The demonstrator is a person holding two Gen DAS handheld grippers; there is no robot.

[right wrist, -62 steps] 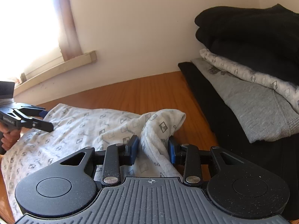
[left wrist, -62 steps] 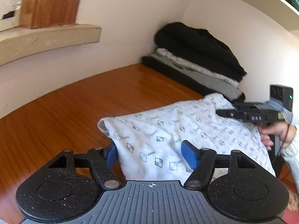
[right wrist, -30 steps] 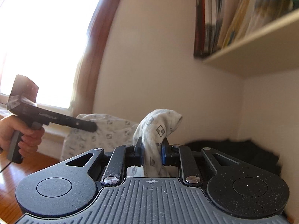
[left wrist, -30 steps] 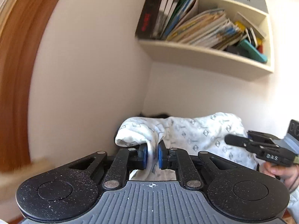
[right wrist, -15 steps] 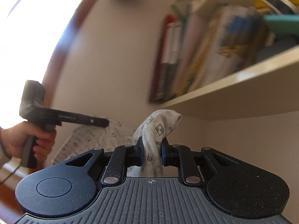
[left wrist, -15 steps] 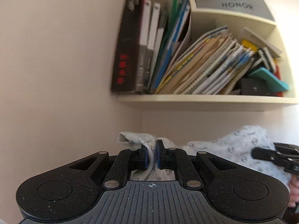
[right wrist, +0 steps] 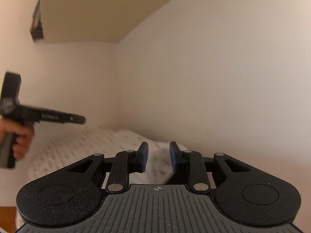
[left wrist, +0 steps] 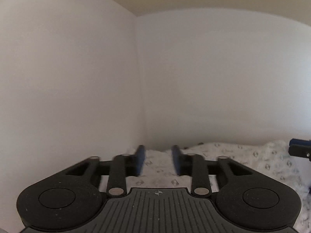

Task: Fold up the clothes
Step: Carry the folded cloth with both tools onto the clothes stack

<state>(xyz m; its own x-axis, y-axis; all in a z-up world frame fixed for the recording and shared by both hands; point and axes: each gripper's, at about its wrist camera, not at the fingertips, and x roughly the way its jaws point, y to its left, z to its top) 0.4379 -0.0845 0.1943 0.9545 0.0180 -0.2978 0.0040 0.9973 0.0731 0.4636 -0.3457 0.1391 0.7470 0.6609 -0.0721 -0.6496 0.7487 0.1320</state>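
The white patterned garment (left wrist: 243,161) lies spread low in the corner of the white walls, under and ahead of both grippers, its small grey diamond print blurred in both views. In the left wrist view the left gripper (left wrist: 159,160) has its blue pads parted and its jaws opening; the cloth shows in the gap between them and beyond, but the pads do not press on it. At the right edge of that view the blue tip of the right gripper (left wrist: 300,150) pokes in above the far end of the garment. In the right wrist view the right gripper (right wrist: 159,156) also stands with its jaws opening, the blue pads apart and clear of the cloth, which lies below and beyond the gap. To the left there, a hand (right wrist: 18,137) grips the handle of the left gripper (right wrist: 82,119), which hangs level just above the garment's other end. Above, the underside of a shelf (right wrist: 87,11) juts from the wall, and a strip of wooden surface (right wrist: 7,216) shows at the lower left corner.
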